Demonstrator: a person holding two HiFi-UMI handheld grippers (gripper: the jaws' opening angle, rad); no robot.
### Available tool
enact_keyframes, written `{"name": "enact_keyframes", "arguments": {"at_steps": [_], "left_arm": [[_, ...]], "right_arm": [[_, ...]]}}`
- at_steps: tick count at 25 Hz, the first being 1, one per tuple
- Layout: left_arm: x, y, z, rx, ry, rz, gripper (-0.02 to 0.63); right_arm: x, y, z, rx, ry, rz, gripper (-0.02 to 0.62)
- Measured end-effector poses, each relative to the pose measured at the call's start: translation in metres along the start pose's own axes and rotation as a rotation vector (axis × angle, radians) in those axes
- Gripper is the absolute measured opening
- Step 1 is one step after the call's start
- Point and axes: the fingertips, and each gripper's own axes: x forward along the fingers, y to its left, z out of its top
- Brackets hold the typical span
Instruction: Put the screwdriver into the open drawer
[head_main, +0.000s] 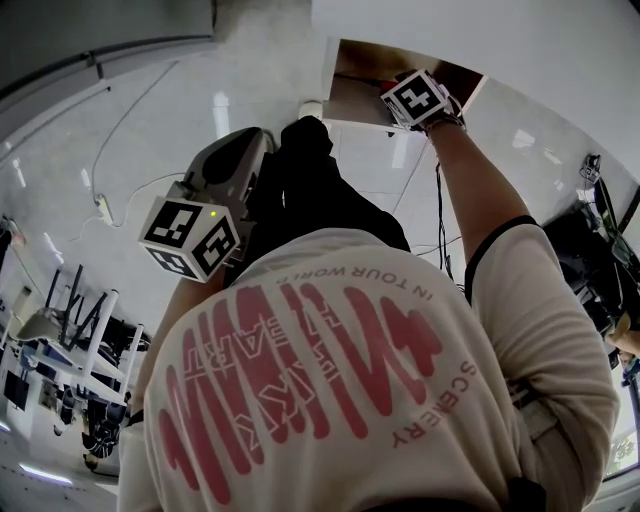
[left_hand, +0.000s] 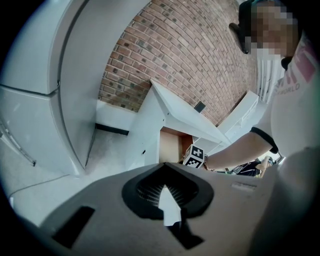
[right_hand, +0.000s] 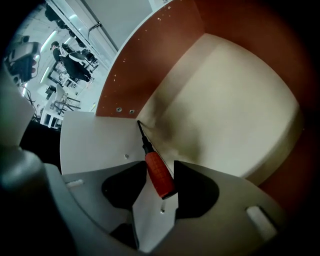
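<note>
Red-handled screwdriver (right_hand: 158, 176) between parted right gripper (right_hand: 160, 163) jaws, at drawer (right_hand: 225, 100)

Open drawer (right_hand: 225, 100) — screwdriver (right_hand: 159, 175) lying along white side wall (right_hand: 100, 145).

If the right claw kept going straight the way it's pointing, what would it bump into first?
Probably the red-handled screwdriver between its open jaws; just behind lies the drawer bottom, though depth is hard to judge.
</note>
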Motion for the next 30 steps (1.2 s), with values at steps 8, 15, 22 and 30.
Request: {"name": "enact_keyframes", "arguments": {"at_steps": [8, 15, 22, 30], "left_arm": [[-0.001, 0.001, -0.005, -0.025, -0.007, 0.016, 0.005], [0.000, -0.003, -0.010, -0.034, -0.006, 0.019, 0.005], [-0.002, 0.000, -0.011, -0.035, -0.005, 0.032, 0.005], [0.000, 0.002, -0.012, -0.047, -0.011, 0.041, 0.003]], "right_arm": [[0.004, -0.018, 0.010, -0.082, 0.003, -0.075, 0.170], [0.004, -0.023, 0.001, -0.119, 0.058, -0.115, 0.173], [0.011, -0.030, 0.009, -0.186, 0.051, -0.159, 0.179], [0.014, -0.035, 0.007, -0.213, 0.069, -0.187, 0.181]]}}
